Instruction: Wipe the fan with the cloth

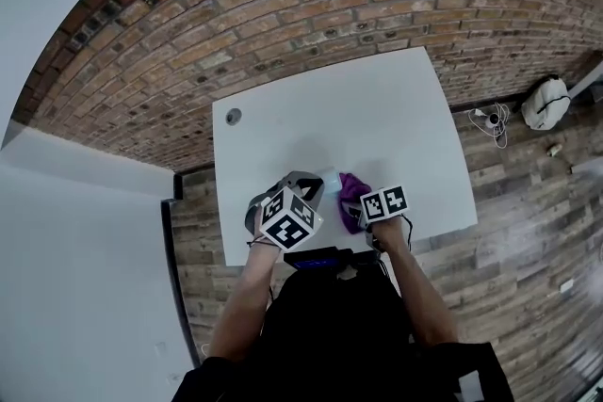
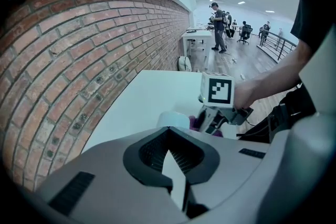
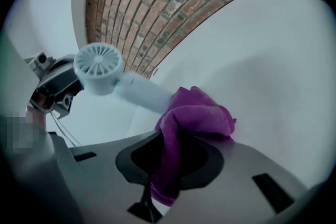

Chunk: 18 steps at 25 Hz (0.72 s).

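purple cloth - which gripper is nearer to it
Right. The right gripper is shut on the purple cloth, which lies against the handle of the fan. The left gripper sits by the fan's round head, apart from the cloth.

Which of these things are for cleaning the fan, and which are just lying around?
For the job:
- fan, held by the left gripper
- purple cloth, pinched in the right gripper and touching the fan

Just lying about:
- white bag on the floor
- cables beside it
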Each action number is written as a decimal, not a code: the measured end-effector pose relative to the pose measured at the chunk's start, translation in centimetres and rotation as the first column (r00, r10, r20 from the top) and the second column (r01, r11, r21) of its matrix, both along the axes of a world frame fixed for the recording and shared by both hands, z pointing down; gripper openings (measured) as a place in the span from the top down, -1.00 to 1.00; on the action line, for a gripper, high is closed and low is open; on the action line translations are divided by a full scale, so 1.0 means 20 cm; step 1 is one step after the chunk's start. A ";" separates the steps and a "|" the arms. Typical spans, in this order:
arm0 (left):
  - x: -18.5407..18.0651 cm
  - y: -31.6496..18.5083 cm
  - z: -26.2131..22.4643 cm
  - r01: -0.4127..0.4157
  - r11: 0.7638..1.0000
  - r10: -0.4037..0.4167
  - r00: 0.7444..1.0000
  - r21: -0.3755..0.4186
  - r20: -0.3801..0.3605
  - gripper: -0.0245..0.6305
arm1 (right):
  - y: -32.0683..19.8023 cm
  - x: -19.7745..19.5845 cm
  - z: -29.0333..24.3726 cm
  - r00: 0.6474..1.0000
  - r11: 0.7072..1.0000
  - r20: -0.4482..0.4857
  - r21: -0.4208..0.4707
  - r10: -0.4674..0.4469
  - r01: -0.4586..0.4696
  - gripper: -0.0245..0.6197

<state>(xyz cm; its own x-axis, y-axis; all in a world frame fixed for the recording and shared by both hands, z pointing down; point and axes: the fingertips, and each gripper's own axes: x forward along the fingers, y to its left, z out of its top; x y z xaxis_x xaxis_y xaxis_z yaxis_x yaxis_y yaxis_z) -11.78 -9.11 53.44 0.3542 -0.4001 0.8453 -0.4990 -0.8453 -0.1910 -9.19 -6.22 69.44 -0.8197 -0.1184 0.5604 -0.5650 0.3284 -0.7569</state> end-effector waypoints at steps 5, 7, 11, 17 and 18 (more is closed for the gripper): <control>0.01 0.00 0.00 -0.002 1.000 0.002 1.000 0.029 -0.012 0.92 | 0.25 -0.02 -0.02 0.988 0.988 0.079 -0.072 -0.129 0.135 0.72; 0.00 0.00 -0.02 0.010 0.998 -0.009 1.000 0.057 -0.019 0.92 | 0.16 0.05 -0.07 0.994 0.996 0.085 -0.047 -0.075 0.079 0.72; -0.04 0.09 -0.08 0.020 1.000 -0.018 0.997 0.016 -0.081 0.92 | -0.26 0.20 -0.31 0.992 0.987 0.095 0.135 0.079 -0.091 0.72; 0.02 0.23 0.10 -0.035 0.984 0.009 0.989 -0.176 -0.146 0.92 | -0.56 -0.02 -0.66 0.984 0.929 0.173 0.368 -0.029 -0.038 0.72; 0.02 0.22 0.12 -0.024 0.983 -0.001 0.991 -0.180 -0.133 0.92 | -0.57 -0.06 -0.66 0.984 0.926 0.169 0.376 -0.062 -0.006 0.72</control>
<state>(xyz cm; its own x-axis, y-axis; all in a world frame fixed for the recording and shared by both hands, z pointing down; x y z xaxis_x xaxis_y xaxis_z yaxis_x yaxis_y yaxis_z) -11.48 -4.66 55.90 0.4707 -0.2403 0.8489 -0.4996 -0.8656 0.0320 -10.45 -17.53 56.15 -0.9064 -0.2671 0.3272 -0.4215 0.6203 -0.6615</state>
